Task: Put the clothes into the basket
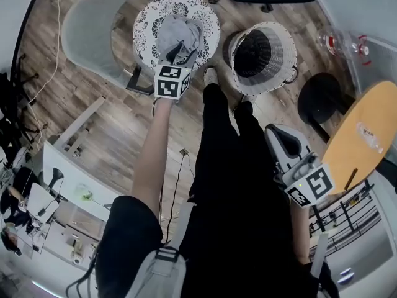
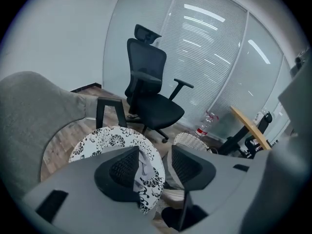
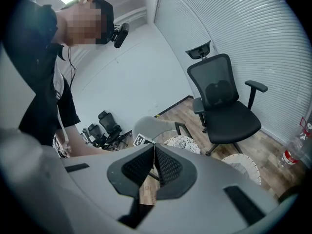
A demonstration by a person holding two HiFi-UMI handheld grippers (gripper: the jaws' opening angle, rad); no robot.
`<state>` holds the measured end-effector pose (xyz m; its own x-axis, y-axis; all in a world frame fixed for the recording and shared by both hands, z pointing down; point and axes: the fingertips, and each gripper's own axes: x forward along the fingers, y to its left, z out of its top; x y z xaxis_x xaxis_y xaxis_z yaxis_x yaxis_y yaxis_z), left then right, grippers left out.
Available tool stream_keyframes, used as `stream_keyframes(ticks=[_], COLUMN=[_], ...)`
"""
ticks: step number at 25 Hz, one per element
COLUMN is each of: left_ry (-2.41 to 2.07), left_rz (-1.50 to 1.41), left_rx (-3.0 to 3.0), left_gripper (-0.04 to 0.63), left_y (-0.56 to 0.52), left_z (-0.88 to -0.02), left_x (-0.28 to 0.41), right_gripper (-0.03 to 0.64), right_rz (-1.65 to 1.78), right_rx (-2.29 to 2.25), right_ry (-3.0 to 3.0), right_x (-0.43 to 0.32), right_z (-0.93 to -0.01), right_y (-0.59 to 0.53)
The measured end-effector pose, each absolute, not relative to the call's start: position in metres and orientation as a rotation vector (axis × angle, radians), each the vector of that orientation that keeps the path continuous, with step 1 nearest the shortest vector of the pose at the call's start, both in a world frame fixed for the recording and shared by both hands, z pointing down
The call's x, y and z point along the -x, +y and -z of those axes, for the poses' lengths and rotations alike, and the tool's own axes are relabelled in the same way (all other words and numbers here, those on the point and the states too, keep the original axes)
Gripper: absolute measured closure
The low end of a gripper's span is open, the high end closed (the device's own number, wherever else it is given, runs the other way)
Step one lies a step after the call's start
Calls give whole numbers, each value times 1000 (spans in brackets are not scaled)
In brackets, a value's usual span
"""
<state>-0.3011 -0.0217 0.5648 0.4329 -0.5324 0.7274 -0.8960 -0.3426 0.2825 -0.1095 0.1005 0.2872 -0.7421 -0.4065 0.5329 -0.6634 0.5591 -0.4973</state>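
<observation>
A heap of grey clothes (image 1: 180, 35) lies on a round seat with a black-and-white flower pattern (image 1: 146, 27). My left gripper (image 1: 180, 52) points down onto the heap. In the left gripper view its jaws (image 2: 155, 152) stand apart, with a fold of grey cloth (image 2: 143, 169) beside the left pad; the pads do not press on it. The white wicker basket (image 1: 280, 42) stands right of the seat, dark inside. My right gripper (image 1: 275, 131) hangs near the person's right leg, shut (image 3: 154, 146) with nothing in it.
A black office chair (image 2: 151, 101) stands behind the seat and basket. A grey armchair (image 1: 93, 23) is at the left, a round wooden table (image 1: 363, 135) and a black stool (image 1: 319, 98) at the right. A water bottle (image 2: 204, 126) stands by the blinds.
</observation>
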Motion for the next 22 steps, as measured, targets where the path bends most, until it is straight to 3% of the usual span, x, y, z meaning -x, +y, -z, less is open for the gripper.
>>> stream_keyframes(ticks=[22], left_ry=[-1279], left_rz=[-836], left_rx=[-1851], left_gripper=[237], left_y=[-36], left_z=[-680], left_x=[297], right_gripper=[600], right_rz=[-1169], right_rx=[-933], right_ry=[-2311], right_x=[99], right_z=[-334], right_y=[107])
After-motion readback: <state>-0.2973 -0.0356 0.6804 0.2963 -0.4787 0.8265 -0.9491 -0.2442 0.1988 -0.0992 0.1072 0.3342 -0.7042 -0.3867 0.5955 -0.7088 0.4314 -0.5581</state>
